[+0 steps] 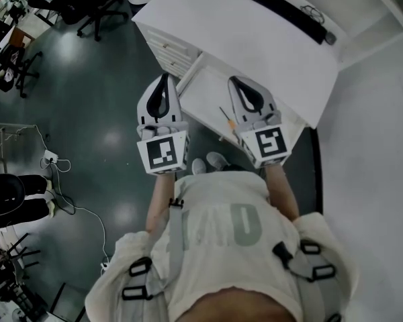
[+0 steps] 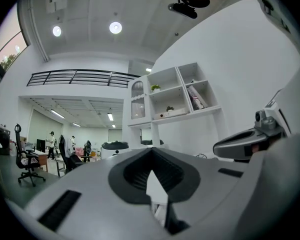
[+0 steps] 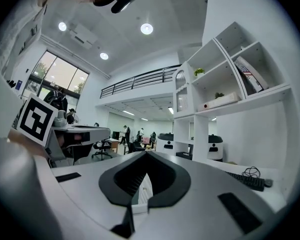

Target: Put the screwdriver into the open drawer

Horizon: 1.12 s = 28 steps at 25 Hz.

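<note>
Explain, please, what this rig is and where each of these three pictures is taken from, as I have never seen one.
There is no robot: a person holds grey two-jaw tongs in each hand. The top-down picture comes from a camera on the person's head; it shows the left tongs and right tongs near the open white drawer. The other two come from cameras riding on the tongs, looking along their jaws. Both are closed and empty. A thin screwdriver with an orange end lies in the drawer; a long black keyboard lies on the white desk.
</note>
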Each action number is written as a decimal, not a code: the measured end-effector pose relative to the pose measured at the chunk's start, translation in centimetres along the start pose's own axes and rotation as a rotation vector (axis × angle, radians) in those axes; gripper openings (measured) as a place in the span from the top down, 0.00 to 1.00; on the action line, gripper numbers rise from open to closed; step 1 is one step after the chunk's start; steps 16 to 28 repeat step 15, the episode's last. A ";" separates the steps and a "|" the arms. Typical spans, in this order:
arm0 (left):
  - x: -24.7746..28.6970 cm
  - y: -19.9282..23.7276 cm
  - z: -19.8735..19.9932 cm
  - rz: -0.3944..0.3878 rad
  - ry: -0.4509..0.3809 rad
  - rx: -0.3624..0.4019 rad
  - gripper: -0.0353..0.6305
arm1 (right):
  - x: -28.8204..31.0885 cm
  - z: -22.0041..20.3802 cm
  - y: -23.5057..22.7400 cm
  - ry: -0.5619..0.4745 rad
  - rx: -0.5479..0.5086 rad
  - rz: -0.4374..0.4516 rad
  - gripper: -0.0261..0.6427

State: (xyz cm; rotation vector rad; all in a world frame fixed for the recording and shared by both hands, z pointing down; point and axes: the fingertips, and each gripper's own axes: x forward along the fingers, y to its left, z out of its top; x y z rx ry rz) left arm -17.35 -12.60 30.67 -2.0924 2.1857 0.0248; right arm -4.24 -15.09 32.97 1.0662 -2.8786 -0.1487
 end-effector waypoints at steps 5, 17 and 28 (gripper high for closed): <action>0.4 -1.1 -0.1 -0.027 0.001 -0.005 0.94 | -0.4 0.4 -0.5 -0.016 -0.002 -0.011 0.95; 0.0 -1.8 -0.2 -0.036 0.002 -0.014 0.94 | -1.5 0.4 -0.9 -0.015 0.040 -0.019 0.95; 0.0 -1.8 -0.2 -0.036 0.002 -0.014 0.94 | -1.5 0.4 -0.9 -0.015 0.040 -0.019 0.95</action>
